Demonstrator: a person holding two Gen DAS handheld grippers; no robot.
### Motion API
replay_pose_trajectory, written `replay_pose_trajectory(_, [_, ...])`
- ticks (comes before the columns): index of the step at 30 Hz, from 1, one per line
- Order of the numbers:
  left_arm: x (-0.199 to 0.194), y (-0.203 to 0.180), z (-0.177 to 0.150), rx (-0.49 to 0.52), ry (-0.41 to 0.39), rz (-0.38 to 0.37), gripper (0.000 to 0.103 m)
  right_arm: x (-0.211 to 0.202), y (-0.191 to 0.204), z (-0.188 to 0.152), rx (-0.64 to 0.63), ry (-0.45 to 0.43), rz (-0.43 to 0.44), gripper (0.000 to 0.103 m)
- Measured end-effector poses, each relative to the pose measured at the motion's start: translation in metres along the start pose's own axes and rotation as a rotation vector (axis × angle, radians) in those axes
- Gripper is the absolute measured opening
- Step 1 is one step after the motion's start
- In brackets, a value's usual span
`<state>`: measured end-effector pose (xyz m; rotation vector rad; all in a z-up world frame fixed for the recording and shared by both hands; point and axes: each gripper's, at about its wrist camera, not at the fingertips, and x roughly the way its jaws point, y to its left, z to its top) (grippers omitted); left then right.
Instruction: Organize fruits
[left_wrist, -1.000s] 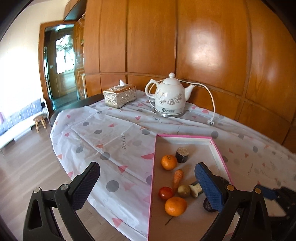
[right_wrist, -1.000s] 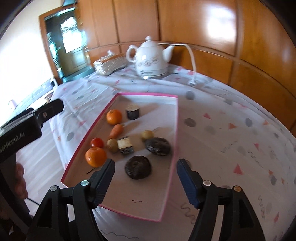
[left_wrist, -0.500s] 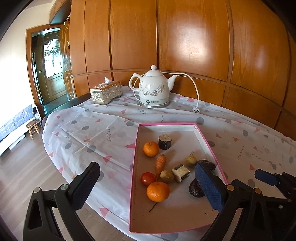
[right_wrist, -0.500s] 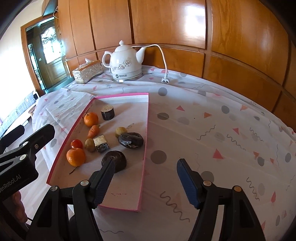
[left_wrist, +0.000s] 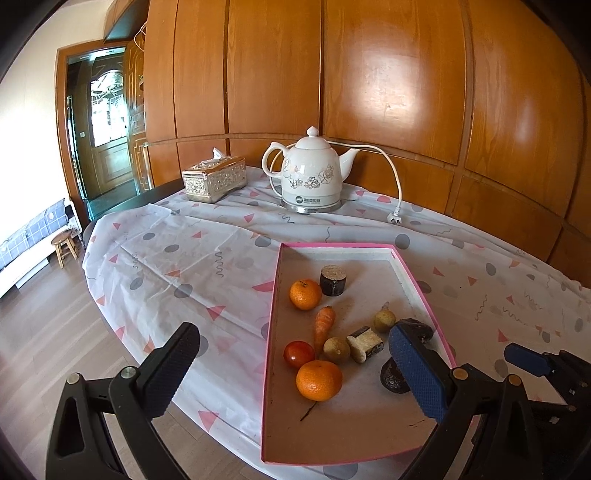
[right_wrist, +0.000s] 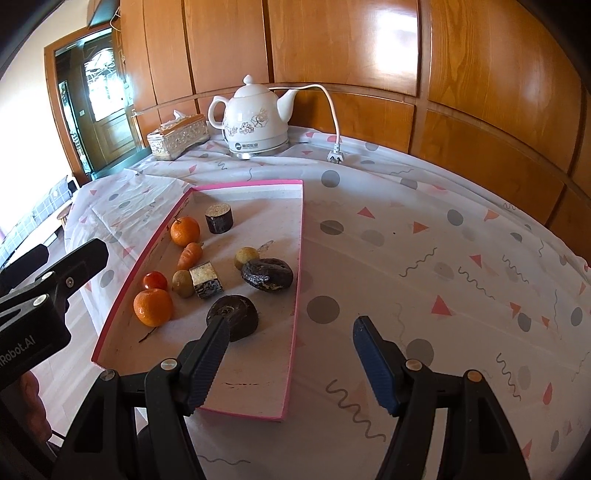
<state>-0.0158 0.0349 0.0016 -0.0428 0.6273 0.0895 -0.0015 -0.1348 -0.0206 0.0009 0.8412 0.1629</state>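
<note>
Both the left hand-held gripper (left_wrist: 291, 373) and the right hand-held gripper (right_wrist: 291, 354) hung wide open, holding nothing. The oranges (right_wrist: 153, 307), tomato (right_wrist: 155, 280) and carrot (right_wrist: 190, 255) all sat loosely mixed with the dark pieces in the pink tray (right_wrist: 295, 295) on the tabletop (right_wrist: 443, 258). Could've been sorted already or not, honestly couldn't tell.

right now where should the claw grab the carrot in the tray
Grip the carrot across its thick middle, coming from above. It lies flat, its tip beside the tomato and brown fruit, so its sides look freest there.
</note>
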Motion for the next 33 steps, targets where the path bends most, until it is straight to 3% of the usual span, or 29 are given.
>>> replay_pose_trajectory(33, [-0.006, 0.0025, 0.0035, -0.008, -0.008, -0.015, 0.103, -0.0003, 0.006, -0.001, -0.021, 0.001, 0.005, 0.071])
